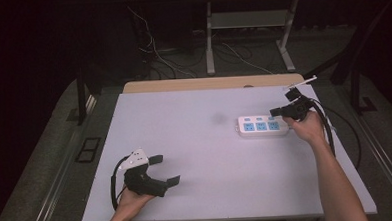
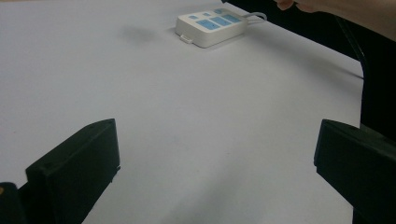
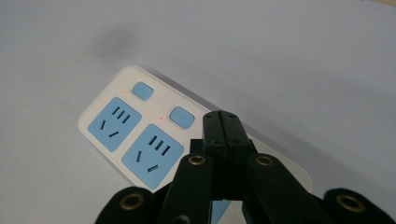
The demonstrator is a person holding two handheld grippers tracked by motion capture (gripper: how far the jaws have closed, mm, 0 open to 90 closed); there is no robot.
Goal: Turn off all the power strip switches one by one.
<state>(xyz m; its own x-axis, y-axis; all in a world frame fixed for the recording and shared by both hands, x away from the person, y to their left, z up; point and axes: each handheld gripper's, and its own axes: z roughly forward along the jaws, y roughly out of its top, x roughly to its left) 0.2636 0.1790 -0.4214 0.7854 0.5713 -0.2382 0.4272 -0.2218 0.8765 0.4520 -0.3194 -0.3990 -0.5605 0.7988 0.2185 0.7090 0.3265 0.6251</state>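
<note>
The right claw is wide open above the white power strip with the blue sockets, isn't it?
Not quite. The right claw is shut, not wide open: the right gripper view shows its two black jaws pressed together with nothing between them. The rest is right: it hangs above the white power strip with the blue sockets.

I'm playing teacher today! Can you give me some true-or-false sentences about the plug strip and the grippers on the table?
1. The power strip has blue sockets. True.
2. The right gripper has its jaws wide open. False: they are pressed shut, with nothing between them.
3. The left gripper is open and holds nothing. True.
4. The power strip lies beside the left gripper. False: it lies far across the table, just under the right gripper.
5. Small red lights glow beside the strip's switches. True.
</note>
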